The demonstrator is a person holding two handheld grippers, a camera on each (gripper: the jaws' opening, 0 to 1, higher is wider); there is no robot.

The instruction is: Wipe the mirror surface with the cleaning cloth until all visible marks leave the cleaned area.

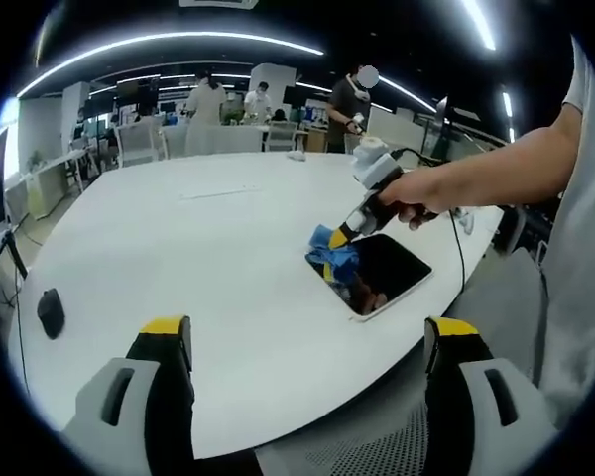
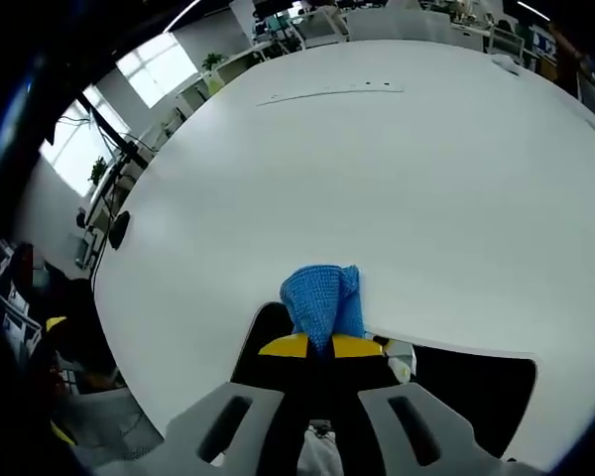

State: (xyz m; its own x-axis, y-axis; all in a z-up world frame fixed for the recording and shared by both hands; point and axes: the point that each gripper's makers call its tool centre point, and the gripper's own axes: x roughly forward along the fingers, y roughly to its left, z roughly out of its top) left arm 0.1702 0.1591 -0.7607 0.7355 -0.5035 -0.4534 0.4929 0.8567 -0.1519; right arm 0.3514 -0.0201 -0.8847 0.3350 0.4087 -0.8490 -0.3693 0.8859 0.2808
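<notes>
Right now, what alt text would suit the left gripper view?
A person's hand-held gripper presses a blue cloth onto a dark mirror lying on a white table. Another hand-held gripper is open in the foreground.

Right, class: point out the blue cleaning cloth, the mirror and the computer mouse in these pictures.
blue cleaning cloth [image 2: 322,297], right gripper view, on its knitted upper fold.
mirror [image 1: 392,268], left gripper view, on its dark reflecting middle.
computer mouse [image 1: 51,311], left gripper view, on its black back.

No readable text, label, brand, number or sign appears in either view
</notes>
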